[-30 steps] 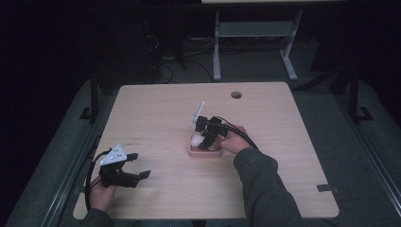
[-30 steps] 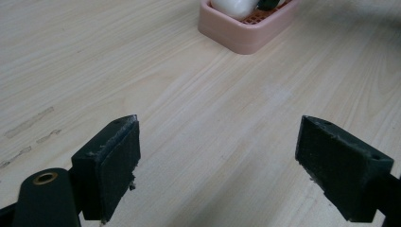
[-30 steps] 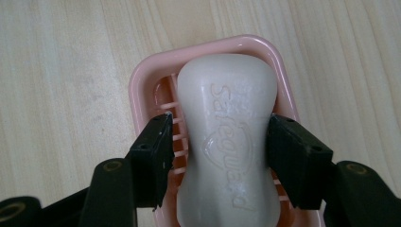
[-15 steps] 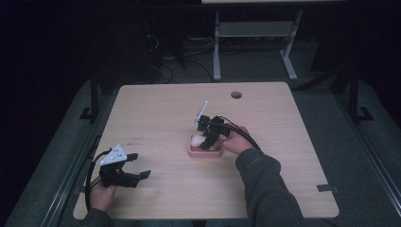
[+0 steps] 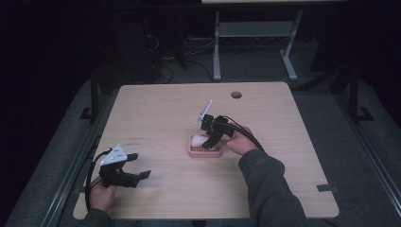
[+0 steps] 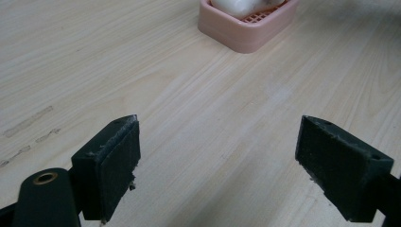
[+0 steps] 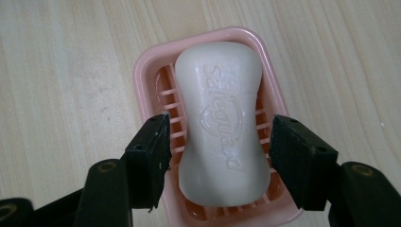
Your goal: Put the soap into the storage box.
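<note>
The right gripper (image 5: 211, 140) was held over a pink soap dish (image 5: 204, 152) near the middle of the wooden table (image 5: 293, 156). A white bar of soap (image 7: 222, 123) was lying in the dish. In the right gripper view, the two black jaws were seen on each side of the soap, low down by its near end. A small gap was left on both sides, so the soap was not pinched. The jaws had just been opening, with the soap between them but let go. The soap was resting on the ribs of the dish, and a raised word was seen on its top.

The left gripper (image 5: 137, 166) was held near the front left edge of the table, well apart from the dish. Its jaws were spread wide, and nothing was held in them. In the left gripper view, only bare wood was seen between the pads, and the soap dish (image 6: 246, 26) was seen far off at the top.

Compared with a second ago, very little was changed. The right gripper was kept at the dish, and the dish was not moved. The left gripper was kept in the same place, with its jaws just as wide.
</note>
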Tool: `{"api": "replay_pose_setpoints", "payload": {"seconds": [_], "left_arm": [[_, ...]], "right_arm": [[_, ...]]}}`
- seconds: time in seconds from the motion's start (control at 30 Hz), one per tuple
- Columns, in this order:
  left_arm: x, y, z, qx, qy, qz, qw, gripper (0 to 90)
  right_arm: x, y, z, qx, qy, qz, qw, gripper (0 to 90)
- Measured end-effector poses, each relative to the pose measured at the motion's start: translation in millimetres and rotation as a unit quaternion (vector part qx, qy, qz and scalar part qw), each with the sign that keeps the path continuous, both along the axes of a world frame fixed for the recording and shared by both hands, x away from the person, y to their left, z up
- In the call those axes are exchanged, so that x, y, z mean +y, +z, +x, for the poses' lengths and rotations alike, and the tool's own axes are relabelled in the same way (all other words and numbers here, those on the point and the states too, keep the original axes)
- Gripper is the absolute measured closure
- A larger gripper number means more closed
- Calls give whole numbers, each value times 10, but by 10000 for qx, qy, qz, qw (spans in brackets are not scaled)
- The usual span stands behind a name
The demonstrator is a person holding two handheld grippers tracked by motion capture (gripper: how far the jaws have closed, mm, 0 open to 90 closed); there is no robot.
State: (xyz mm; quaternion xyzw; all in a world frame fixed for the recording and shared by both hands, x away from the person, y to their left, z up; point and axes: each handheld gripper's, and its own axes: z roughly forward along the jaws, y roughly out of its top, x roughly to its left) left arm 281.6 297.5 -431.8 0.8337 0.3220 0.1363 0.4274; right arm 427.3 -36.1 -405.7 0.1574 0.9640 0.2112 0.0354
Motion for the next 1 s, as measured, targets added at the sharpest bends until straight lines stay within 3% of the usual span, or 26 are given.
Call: {"api": "replay_pose_setpoints", "payload": {"seconds": [0.53,1.0], "left_arm": [[-4,-3,0,16,-9,10,10000,140],[-7,-5,0,10,-16,10,10000,141]], "right_arm": [[-156,76,-90,-162,-139,113,9997,351],[-249,65,-154,-146,-198,102,9996,346]]}}
